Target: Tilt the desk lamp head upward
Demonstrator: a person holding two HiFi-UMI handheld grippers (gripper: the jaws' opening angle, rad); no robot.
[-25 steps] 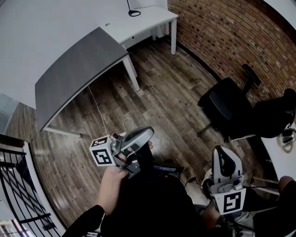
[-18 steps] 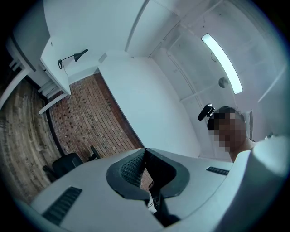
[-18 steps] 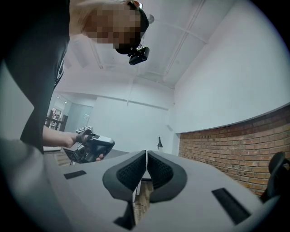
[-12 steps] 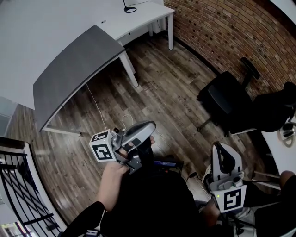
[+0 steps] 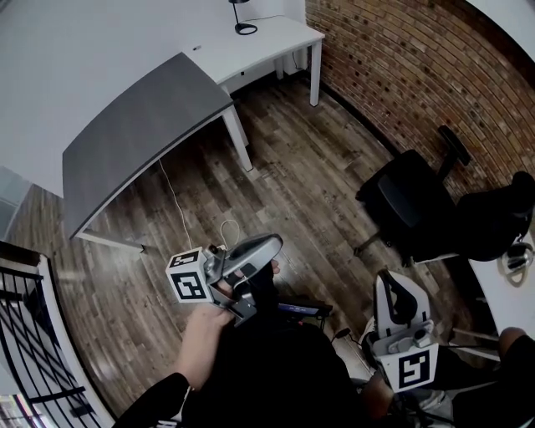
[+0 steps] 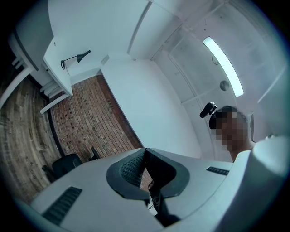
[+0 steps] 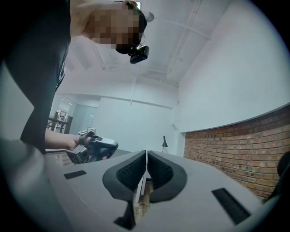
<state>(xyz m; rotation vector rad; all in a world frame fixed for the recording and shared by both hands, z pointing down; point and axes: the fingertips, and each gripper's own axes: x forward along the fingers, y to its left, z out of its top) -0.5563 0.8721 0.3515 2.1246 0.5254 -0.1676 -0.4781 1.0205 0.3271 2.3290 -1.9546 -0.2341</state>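
From the head view, I see the left claw (image 5: pixel 264 247) and the right claw (image 5: pixel 396 289) held low over the wooden floor (image 5: pixel 292 175). The desk lamp (image 5: pixel 242 18) stands well away on the white desk (image 5: pixel 280 38) by the brick wall (image 5: pixel 401 67).

In the left gripper view, my left claw (image 6: pixel 145 150) has its jaws pressed together on nothing. The desk lamp (image 6: pixel 76 57) is far off on the desk.

In the right gripper view, the right claw (image 7: pixel 146 156) is likewise closed and empty. The desk lamp (image 7: pixel 164 144) shows small in the distance just beyond its tips.
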